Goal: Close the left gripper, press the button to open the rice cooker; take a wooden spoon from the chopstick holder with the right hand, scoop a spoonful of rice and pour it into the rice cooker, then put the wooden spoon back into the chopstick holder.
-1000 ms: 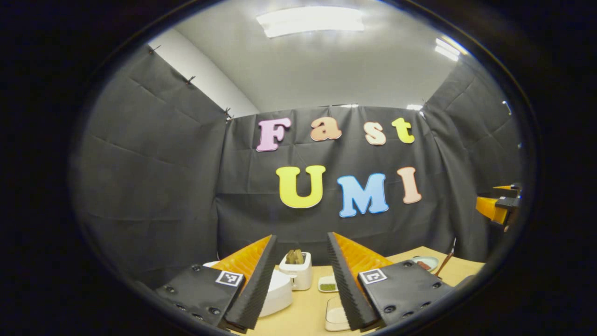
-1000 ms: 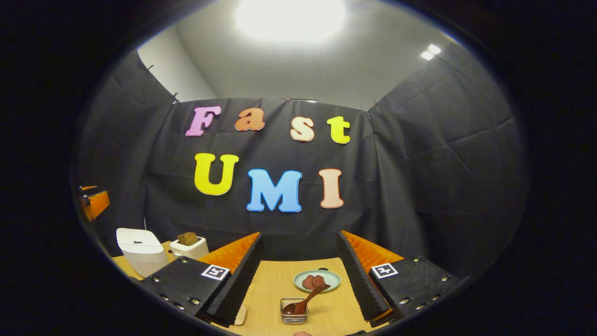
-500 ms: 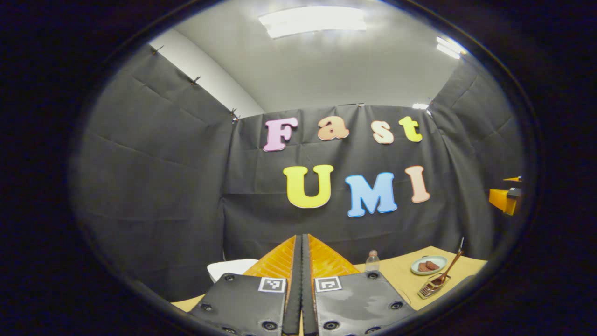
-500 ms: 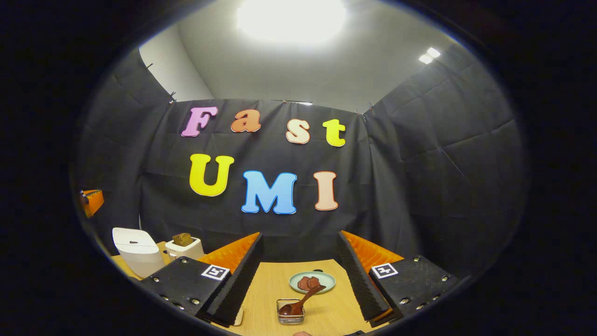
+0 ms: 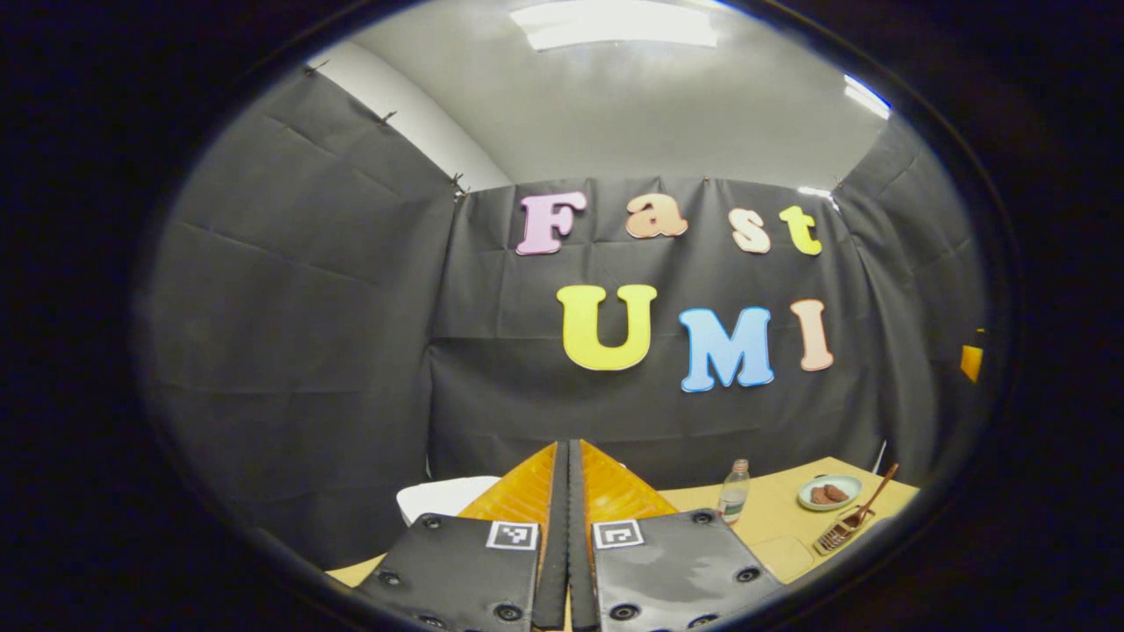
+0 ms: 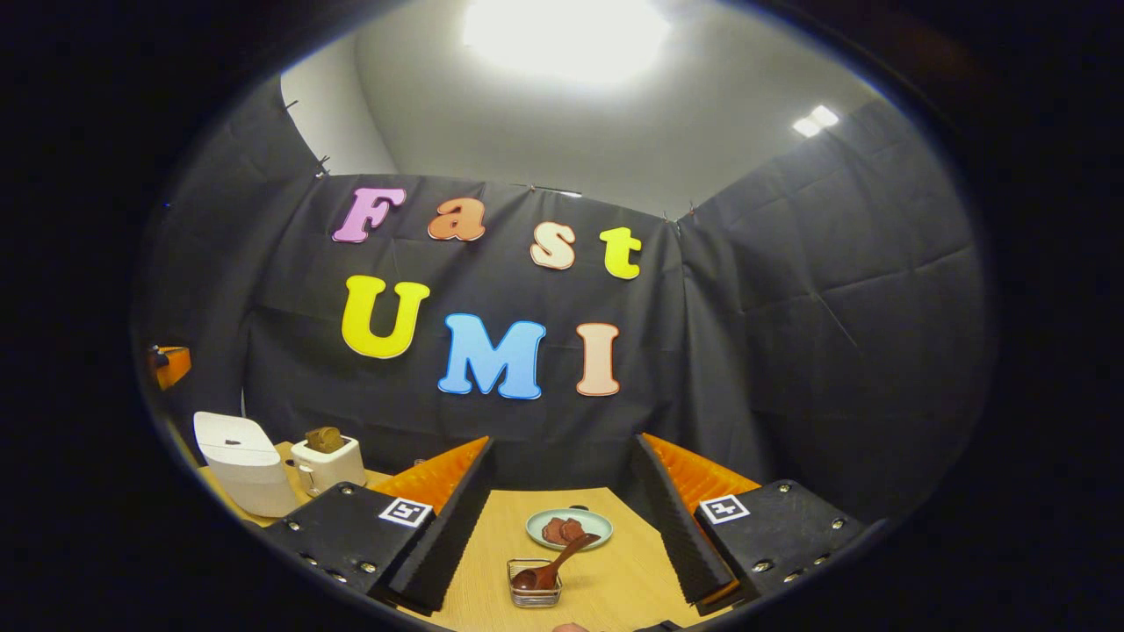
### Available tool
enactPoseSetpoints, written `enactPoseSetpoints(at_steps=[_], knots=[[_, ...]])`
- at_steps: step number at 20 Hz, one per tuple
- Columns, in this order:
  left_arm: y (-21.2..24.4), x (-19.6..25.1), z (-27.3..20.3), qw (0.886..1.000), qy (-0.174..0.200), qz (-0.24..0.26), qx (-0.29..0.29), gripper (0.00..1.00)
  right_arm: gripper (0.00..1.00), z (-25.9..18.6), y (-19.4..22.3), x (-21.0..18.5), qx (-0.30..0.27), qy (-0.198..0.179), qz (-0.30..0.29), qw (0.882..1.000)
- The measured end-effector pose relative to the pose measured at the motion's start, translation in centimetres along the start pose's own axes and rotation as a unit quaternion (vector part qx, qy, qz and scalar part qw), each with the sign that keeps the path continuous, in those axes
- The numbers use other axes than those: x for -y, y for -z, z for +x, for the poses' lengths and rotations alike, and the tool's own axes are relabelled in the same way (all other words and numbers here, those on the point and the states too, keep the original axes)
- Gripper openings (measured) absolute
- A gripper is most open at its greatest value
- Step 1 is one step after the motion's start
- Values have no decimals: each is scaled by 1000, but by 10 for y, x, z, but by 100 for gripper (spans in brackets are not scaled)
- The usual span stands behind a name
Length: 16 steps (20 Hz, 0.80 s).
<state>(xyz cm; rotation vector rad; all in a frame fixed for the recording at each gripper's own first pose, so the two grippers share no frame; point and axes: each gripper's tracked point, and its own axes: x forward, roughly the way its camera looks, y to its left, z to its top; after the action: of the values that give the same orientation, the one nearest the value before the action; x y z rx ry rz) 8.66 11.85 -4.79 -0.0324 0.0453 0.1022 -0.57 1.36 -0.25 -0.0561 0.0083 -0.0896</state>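
My left gripper (image 5: 568, 456) is shut, its two fingers pressed flat together with nothing between them. Just behind its left finger sits the white rice cooker (image 5: 439, 497), partly hidden. In the right gripper view the rice cooker (image 6: 235, 463) stands at the far left with its lid down. My right gripper (image 6: 562, 443) is open and empty, held above the table. Ahead of it, between its fingers, a small wire chopstick holder (image 6: 534, 586) holds the wooden spoon (image 6: 551, 566), handle leaning up to the right. The same spoon (image 5: 868, 507) and holder (image 5: 839, 532) lie far right in the left gripper view.
A white toaster (image 6: 327, 462) with bread stands beside the rice cooker. A pale plate (image 6: 569, 527) with brown pieces lies behind the holder. A clear bottle (image 5: 733, 491) stands mid-table. The wooden table (image 6: 615, 588) ends at the black cloth wall.
The left gripper went from open to shut and swung left, so the table's things slid right in its view. The right gripper stayed open and drifted slightly.
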Motion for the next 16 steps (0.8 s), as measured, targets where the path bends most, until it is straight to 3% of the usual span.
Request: enactPoseSetpoints(at_steps=[9, 16], knots=[[43, -42, 69, 999, -2, 7, -41, 9, 95, -3, 6, -2, -14, 33, 0, 999], [131, -49, 110, 993, 20, -6, -117, 9, 95, -11, 11, 4, -25, 58, -21, 998]])
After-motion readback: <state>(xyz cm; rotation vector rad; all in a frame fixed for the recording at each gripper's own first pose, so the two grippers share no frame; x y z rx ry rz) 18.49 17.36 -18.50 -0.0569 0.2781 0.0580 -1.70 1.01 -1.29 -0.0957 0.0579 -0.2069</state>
